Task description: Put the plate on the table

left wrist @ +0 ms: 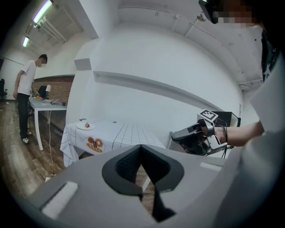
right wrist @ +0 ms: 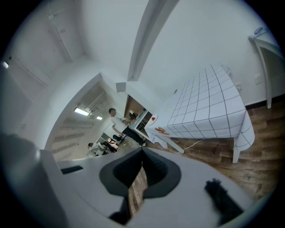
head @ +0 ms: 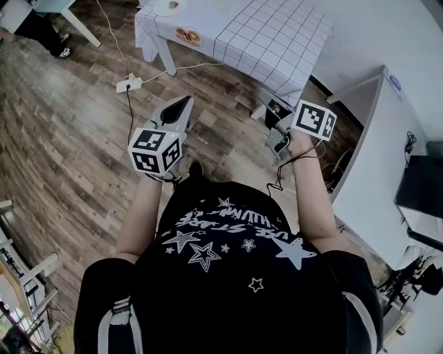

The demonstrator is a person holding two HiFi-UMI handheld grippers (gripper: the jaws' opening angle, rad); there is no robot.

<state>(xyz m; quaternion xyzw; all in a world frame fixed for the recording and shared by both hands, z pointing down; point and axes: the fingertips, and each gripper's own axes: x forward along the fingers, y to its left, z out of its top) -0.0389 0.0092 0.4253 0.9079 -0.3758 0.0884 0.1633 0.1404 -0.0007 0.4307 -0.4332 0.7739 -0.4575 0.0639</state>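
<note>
1. My left tongs [left wrist: 141,147] and right tongs [right wrist: 142,151] are both pressed together and empty.
2. The small round white plate [head: 169,7] lies on the white checked-cloth bench [head: 270,41] at the upper edge of the head view, well apart from me.
3. Arriving with the tongs shut, I might shove the plate off the bench.
4. The frame crops the plate, and I can't identify its red topping.

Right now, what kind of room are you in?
Probably a workroom or lab, not a home: a wood floor with a power strip and trailing cables, a cloth-covered table, and a person standing at another table.
</note>
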